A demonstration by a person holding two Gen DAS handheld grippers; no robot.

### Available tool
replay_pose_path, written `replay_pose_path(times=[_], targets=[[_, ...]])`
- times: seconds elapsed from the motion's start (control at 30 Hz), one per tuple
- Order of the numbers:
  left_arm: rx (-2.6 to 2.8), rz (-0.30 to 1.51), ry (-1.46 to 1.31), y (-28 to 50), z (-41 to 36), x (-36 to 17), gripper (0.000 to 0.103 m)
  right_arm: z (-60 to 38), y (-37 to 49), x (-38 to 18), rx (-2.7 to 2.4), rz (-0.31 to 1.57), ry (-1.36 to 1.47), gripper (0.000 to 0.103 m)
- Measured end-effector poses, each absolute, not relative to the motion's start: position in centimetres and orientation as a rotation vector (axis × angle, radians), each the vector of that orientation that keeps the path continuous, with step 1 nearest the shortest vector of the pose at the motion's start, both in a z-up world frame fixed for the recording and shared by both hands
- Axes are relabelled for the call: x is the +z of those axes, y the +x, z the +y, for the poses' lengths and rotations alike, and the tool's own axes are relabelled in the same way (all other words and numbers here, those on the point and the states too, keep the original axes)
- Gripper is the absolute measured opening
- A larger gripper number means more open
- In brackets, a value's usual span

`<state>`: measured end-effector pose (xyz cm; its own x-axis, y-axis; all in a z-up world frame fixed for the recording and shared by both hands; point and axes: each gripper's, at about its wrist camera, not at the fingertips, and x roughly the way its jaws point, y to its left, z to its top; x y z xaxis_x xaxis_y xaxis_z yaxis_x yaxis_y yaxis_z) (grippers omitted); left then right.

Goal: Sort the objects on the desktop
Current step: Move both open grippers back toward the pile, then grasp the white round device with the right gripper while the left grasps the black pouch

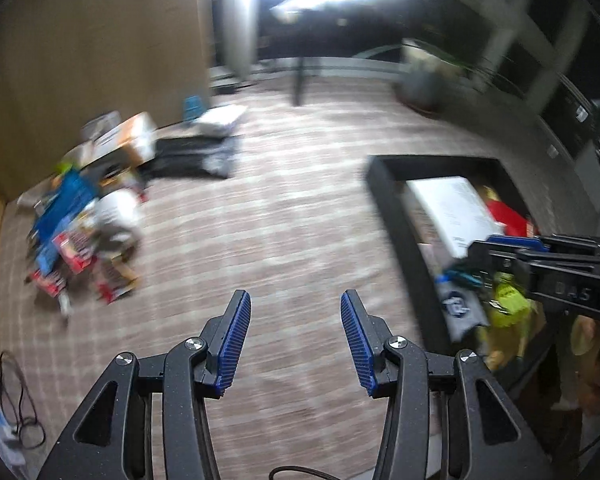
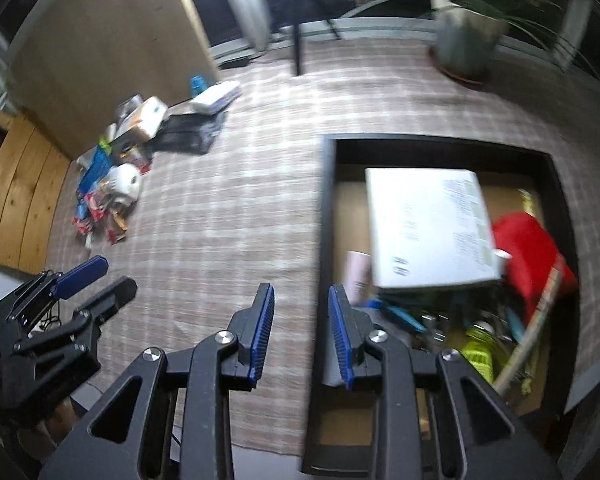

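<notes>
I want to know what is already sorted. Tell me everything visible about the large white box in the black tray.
The large white rectangular box, apparently cardboard with small printed text on top, lies closed and tilted in the black-walled tray. Its lower edge rests on clutter there: a pale tube, blue and yellow-green items. A red object sits against its right side. No gripper touches it.

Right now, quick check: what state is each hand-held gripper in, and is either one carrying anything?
Left hand-held gripper: open, nothing between its pads.
Right hand-held gripper: open, empty, at the edge of the black tray.
</notes>
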<state>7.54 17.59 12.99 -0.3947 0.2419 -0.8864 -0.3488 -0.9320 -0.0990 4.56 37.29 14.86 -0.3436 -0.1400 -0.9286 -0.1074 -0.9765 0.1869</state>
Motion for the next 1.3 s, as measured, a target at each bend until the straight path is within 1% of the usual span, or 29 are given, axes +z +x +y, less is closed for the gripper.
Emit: replay_pose_path(times=[0.1,0.17,0.27,0.5,0.67,0.77,0.93,1.07,1.13,1.2,1.23,1.3], targets=[[2.414,0.087,-1.522,6.6,13.3,12.4,0.045,34.3,2.9,14.5,-2.505,-0.297,1.778,0.029],[2.435,0.061,-1.545,6.1,11.0,12.0,0.045,32.3,1.9,14.3,-2.484,-0.276,1.772,0.033],[2.482,0.000,-1.586,5.4,6.8,11.3,0.045,29.1,0.1,13.9,-2.451,-0.242,1.764,0.034],[2.551,-0.210,-1.692,3.3,-2.3,9.4,0.045,22.7,-4.0,13.5,-2.390,-0.231,1.741,0.037],[2.574,-0.309,-1.715,2.1,-6.9,8.9,0.045,19.2,-6.7,13.1,-2.373,-0.219,1.732,0.038],[2.562,-0.305,-1.687,1.3,-7.5,9.0,0.045,17.7,-8.7,12.3,-2.347,-0.238,1.752,0.038],[2.478,-0.299,-1.601,-1.1,-6.2,9.2,0.045,16.2,-11.9,11.1,-2.299,-0.310,1.788,0.038],[2.401,-0.305,-1.559,-4.2,-4.2,8.8,0.053,16.2,-13.9,9.8,-2.269,-0.405,1.825,0.043],[2.384,-0.268,-1.541,-5.3,-2.9,8.6,0.054,16.4,-14.9,9.0,-2.226,-0.479,1.848,0.044],[2.361,-0.188,-1.514,-6.5,-1.1,8.4,0.056,16.7,-15.6,8.2,-2.182,-0.544,1.870,0.044],[2.355,-0.168,-1.509,-6.8,-0.6,8.2,0.060,16.8,-16.1,7.8,-2.164,-0.572,1.879,0.045],[2.329,-0.109,-1.494,-7.8,0.8,7.8,0.060,17.0,-16.8,7.2,-2.138,-0.608,1.898,0.045]])
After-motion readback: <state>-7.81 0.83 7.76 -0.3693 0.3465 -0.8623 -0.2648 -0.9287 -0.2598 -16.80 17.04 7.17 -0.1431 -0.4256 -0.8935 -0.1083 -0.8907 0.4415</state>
